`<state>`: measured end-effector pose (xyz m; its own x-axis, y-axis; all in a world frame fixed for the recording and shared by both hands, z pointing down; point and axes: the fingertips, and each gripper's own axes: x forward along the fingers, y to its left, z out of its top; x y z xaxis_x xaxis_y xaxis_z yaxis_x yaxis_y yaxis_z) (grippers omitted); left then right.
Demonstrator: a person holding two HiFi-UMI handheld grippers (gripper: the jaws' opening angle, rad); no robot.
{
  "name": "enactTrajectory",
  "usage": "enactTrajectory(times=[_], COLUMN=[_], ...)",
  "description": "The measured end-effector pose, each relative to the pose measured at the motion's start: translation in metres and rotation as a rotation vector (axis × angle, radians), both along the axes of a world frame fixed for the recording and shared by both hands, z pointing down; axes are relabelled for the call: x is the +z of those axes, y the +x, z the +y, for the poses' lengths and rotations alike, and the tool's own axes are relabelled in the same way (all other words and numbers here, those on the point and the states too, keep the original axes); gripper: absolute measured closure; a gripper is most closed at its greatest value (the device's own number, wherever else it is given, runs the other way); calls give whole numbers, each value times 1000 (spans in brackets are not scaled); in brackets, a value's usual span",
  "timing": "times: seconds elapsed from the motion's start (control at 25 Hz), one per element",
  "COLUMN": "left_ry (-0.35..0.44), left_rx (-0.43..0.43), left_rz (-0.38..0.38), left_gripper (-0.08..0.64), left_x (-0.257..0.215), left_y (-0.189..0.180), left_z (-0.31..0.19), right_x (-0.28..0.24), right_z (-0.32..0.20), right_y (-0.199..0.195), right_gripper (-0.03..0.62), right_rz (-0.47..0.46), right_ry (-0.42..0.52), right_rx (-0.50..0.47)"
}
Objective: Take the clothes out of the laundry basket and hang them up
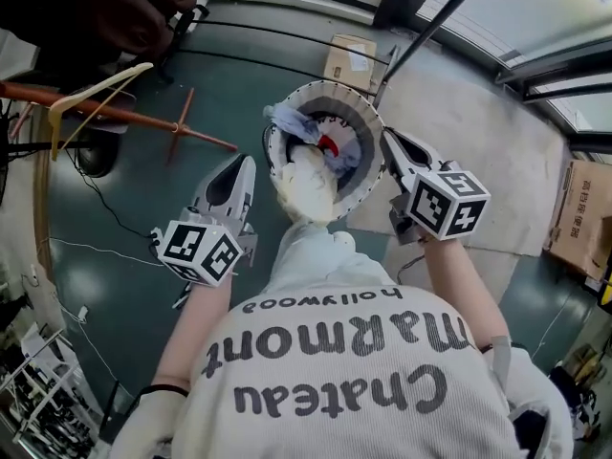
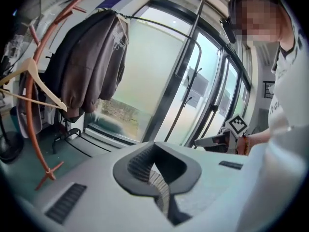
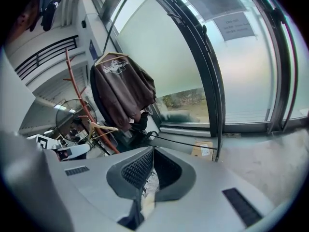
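Observation:
The round laundry basket (image 1: 273, 142) stands on the floor in front of me, holding a cream garment (image 1: 306, 185), a pale blue one (image 1: 290, 118) and something red (image 1: 328, 145). My left gripper (image 1: 246, 165) hovers just left of the basket's rim, shut and empty. At the rim's right side is my right gripper (image 1: 387, 140), also shut with nothing in it. In the left gripper view the jaws (image 2: 153, 168) are closed together, and the right gripper view shows the same (image 3: 148, 167). A brown hoodie (image 2: 91, 66) hangs on the rail.
A red-brown coat stand (image 1: 182, 127) carries an empty wooden hanger (image 1: 91, 92) at the left. A cardboard box (image 1: 348, 61) lies beyond the basket, another box (image 1: 579, 220) at the far right. A black rail's legs (image 1: 421, 36) and glass doors (image 3: 241, 71) stand behind.

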<state>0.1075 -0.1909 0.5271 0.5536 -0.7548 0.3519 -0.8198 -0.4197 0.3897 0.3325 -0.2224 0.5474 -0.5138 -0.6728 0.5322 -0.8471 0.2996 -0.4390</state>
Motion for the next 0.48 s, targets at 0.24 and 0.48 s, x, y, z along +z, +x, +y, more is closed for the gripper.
enactTrajectory(times=[0.24,0.48], left_ry=[-114,-241], left_rx=[75,98], left_rz=[-34,-83], left_gripper=[552,552], left_x=[74,159], left_y=[-23,-29], left_z=[-44,-43], right_x=[81,185], right_z=[-31,-12], right_y=[-23,-31], right_gripper=[561,561], right_rz=[-14,112], right_ry=[-77,-233], right_rx=[14,-41])
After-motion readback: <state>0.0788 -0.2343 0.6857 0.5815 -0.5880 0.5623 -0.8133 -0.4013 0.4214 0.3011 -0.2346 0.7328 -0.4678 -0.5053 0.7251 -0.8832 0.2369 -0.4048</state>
